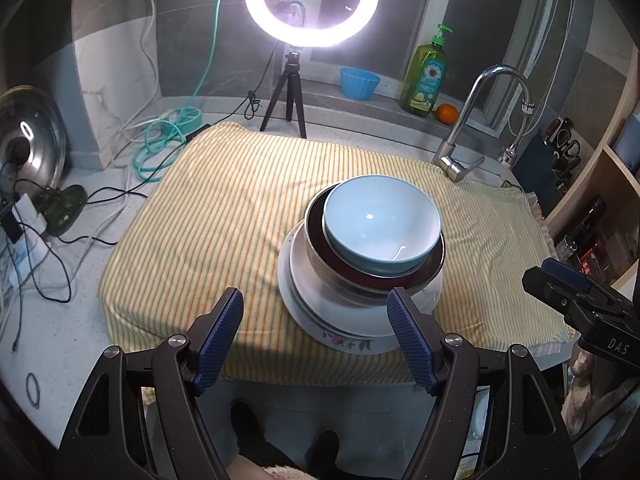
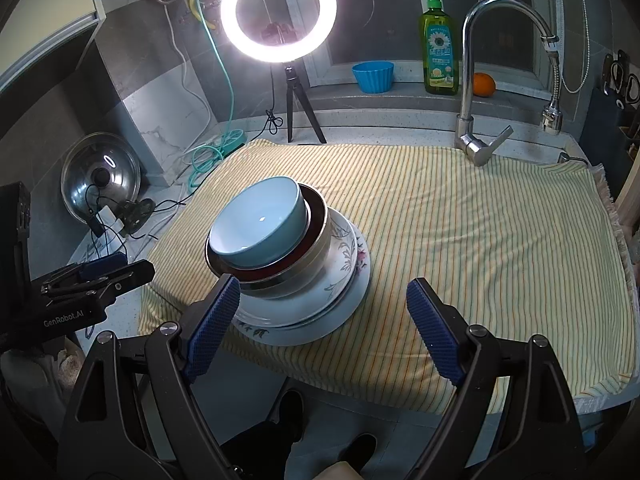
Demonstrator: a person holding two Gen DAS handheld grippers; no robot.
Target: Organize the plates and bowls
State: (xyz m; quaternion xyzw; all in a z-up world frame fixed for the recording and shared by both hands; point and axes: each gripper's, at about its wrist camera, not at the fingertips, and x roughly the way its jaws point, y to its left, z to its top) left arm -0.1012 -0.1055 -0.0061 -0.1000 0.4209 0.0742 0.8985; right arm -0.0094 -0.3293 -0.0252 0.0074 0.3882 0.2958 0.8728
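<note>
Both tongs [image 1: 315,310] [image 2: 323,302] agape, empty, just short of stacked bowls [image 1: 382,222] and plates [image 2: 344,312].

A yellow striped cloth [image 2: 460,220] is lying across the counter [image 1: 80,340], covering most of it. A ring light [image 2: 279,15] on a tripod is glowing at the cloth's far edge. A blue cup [image 2: 373,76], green soap bottle [image 2: 439,48] and orange [image 2: 484,84] are sitting on the back ledge. A faucet [image 2: 476,80] is arching over the far right corner. A pot lid [image 2: 101,176] is leaning at the left.

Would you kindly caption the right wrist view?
Open right gripper facing light-blue ceramic bowl nested atop stacked floral plates on striped yellow cloth.
</note>
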